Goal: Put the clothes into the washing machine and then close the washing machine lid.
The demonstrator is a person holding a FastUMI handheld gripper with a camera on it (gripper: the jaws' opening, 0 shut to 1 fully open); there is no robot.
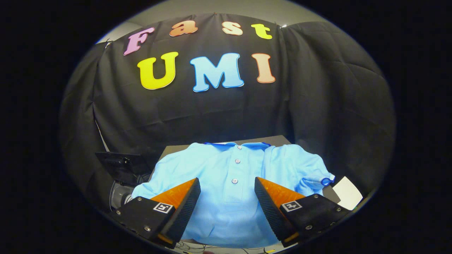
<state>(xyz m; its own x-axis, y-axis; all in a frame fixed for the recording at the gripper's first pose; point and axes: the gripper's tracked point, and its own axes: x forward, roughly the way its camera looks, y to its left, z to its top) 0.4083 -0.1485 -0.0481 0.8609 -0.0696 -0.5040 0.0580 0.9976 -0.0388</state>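
A light blue polo shirt (229, 176) with a darker blue collar and three buttons lies spread flat on a dark table (279, 139). My gripper (227, 185) hovers above the shirt's chest, open, with the button placket showing in the wide gap between the fingers. Nothing is held. To the left of the table, partly hidden behind my left finger, a grey round drum-like body (120, 195) with a dark lid or panel (122, 165) standing above it looks like the small washing machine.
A white sheet of paper (348, 192) lies at the table's right edge, beyond the shirt's right sleeve. Some thin cables (197, 247) show below the shirt's hem. The black cloth wall stands close behind the table.
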